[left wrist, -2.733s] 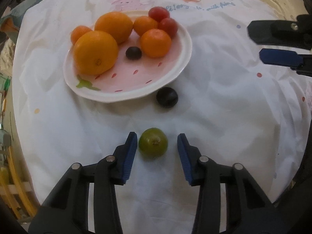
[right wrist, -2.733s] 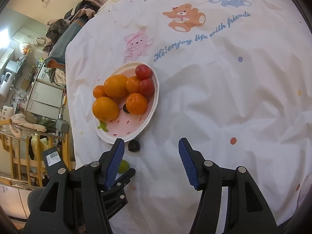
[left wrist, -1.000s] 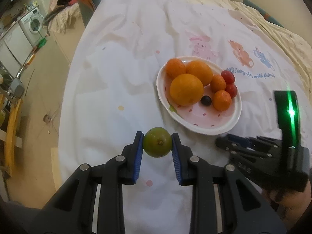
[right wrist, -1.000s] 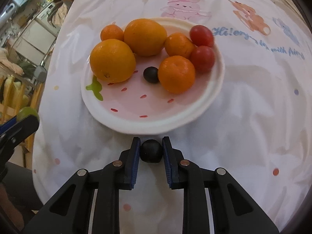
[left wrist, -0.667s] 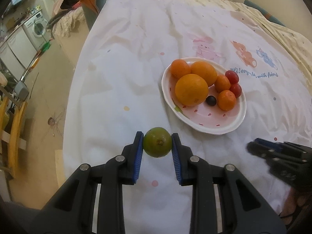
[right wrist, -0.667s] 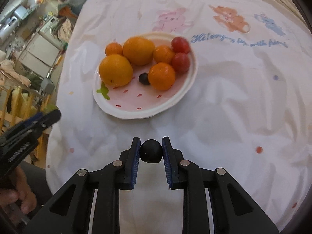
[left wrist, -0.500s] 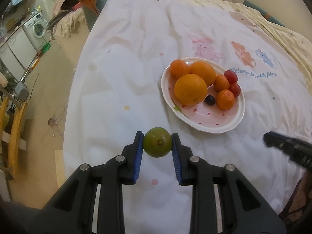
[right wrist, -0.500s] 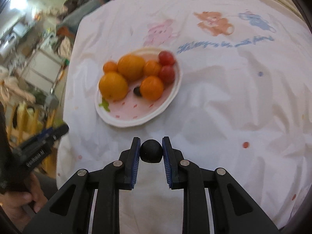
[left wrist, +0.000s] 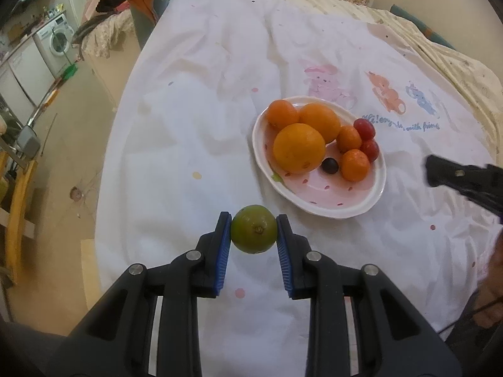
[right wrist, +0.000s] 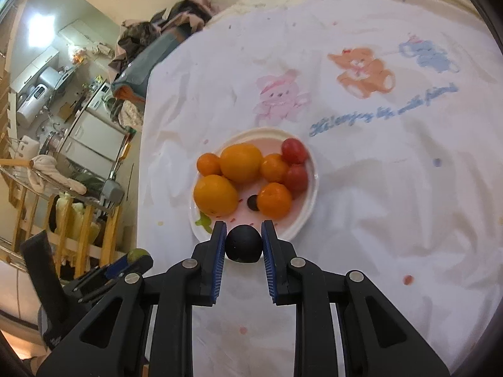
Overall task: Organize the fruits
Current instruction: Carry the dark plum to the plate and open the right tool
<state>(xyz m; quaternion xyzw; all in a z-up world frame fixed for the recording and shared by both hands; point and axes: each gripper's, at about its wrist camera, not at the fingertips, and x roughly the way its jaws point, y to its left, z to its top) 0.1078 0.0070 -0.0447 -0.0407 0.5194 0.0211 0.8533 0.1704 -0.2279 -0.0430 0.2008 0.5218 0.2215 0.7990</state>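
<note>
Left hand-held gripper (left wrist: 254, 231) has its pads clamped on a green fruit (left wrist: 254, 229) above the white sheet (left wrist: 195, 119), short of the plate (left wrist: 371, 202), while the right hand-held gripper (right wrist: 244, 245) pinches a dark plum (right wrist: 244, 243) over the plate's near rim.

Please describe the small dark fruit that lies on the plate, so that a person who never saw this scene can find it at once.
Find the oval pink and white plate on the white printed cloth. Among its fruit, look between the biggest orange and the small orange nearest the plate's bare half. There lies the small dark fruit, the only near-black one on the plate and the smallest.
</note>
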